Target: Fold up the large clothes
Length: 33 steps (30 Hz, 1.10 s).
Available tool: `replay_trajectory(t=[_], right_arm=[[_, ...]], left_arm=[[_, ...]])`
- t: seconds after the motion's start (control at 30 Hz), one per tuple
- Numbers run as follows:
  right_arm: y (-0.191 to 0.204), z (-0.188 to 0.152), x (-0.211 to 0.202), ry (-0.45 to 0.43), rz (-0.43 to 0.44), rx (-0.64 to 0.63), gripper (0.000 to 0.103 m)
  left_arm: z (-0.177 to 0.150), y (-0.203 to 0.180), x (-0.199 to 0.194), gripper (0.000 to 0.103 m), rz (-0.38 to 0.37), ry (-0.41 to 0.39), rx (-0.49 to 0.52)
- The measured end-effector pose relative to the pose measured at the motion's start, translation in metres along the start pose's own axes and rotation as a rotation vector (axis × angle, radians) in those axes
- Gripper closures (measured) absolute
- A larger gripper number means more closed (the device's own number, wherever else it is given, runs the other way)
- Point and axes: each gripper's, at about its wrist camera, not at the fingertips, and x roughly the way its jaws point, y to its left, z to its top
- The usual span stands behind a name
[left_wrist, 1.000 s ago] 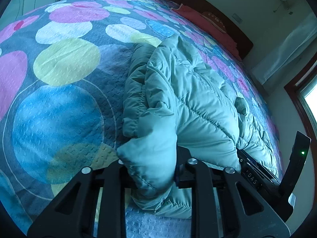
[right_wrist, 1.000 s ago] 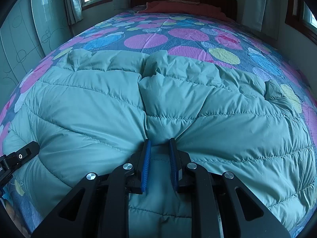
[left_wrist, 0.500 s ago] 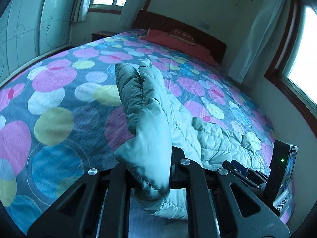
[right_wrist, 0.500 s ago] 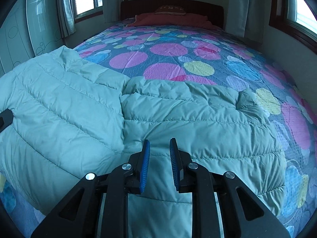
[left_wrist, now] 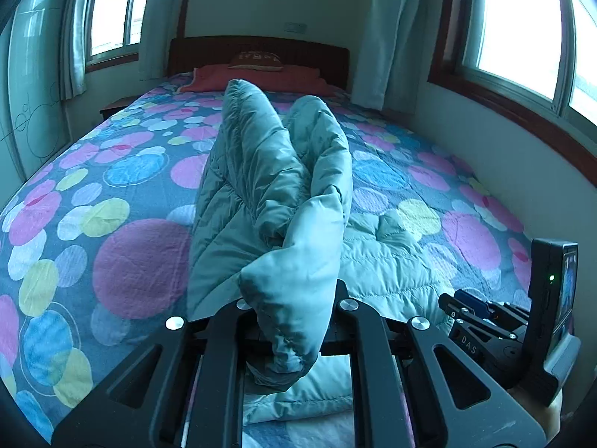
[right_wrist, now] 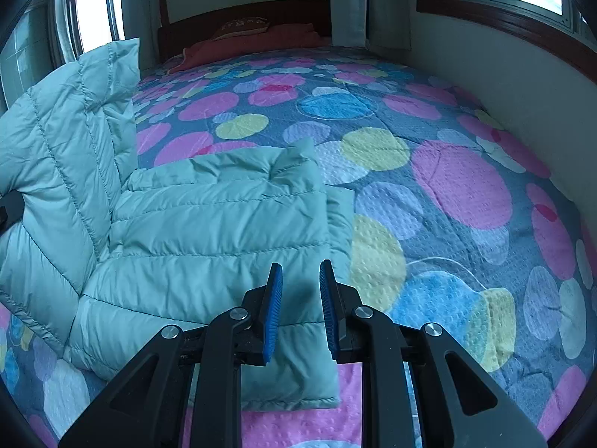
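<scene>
From my left wrist camera I see the left claw (left_wrist: pixel 294 321) clamped on a bunched fold of the teal down jacket (left_wrist: pixel 276 186), raised as a ridge running toward the headboard (left_wrist: pixel 257 52); the right claw's body shows at the lower right. Only my right wrist camera shows the jacket's flat half on the spotted bedspread (right_wrist: pixel 466 186), long axis across the bed, hem edge toward me. There the right claw (right_wrist: pixel 300 306) stands narrowly parted over the hem; whether the blue pads (right_wrist: pixel 274 310) pinch it, I cannot tell
</scene>
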Motion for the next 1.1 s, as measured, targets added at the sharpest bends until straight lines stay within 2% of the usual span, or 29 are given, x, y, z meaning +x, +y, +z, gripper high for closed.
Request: replay_trajectory(t=[0.23,0.4,0.77,1.1], right_arm=[[-0.047,-0.016,0.008,0.04,-0.028,0.08,0.082],[-0.068,-0.027,0.016,0.071,-0.027,0.128,0.082],[-0.085,-0.033,0.022,0.096,-0.014,0.186,0.082],[-0.08,-0.034,0.012,0.088,-0.043,0.169,0.082]], left_arm=[[-0.033,-0.058,0.043,0.091,-0.018,0.106,0.124],[-0.057,-0.083,0.065,0.091,-0.023,0.154,0.192],[-0.066,-0.096,0.076,0.09,-0.026,0.158,0.229],[-0.066,-0.102,0.065,0.079,-0.051,0.151,0.234]])
